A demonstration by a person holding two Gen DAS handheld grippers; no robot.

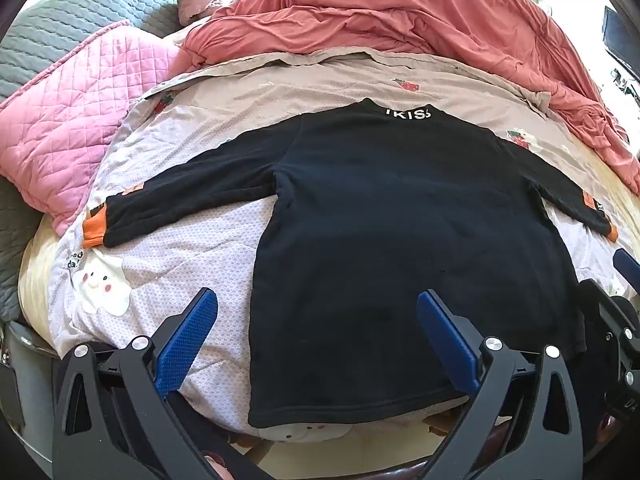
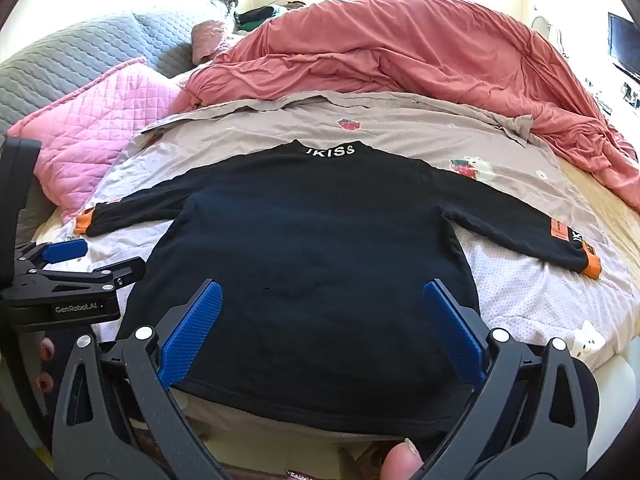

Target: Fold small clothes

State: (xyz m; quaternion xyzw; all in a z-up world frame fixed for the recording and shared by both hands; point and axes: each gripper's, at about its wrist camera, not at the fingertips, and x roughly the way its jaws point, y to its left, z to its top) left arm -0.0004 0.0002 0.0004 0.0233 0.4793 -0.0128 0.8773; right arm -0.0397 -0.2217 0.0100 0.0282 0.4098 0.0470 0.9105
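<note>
- The left claw (image 1: 316, 312) gapes wide and empty, its blue ribbed pads (image 1: 188, 340) over the hem's left corner.
- The right claw (image 2: 322, 304) is equally wide, gripping nothing, poised over the hem's right part.
- The black long-sleeved top with orange cuffs (image 1: 400, 220) lies flat, sleeves spread, white lettering at the collar.
- It rests on a pale printed bed cover (image 1: 180, 264).
- A crumpled coral duvet (image 1: 400, 20) and pink quilted pillow (image 1: 72, 120) lie beyond.

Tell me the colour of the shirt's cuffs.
Orange cuffs on the black shirt, clearest in the right wrist view.
</note>
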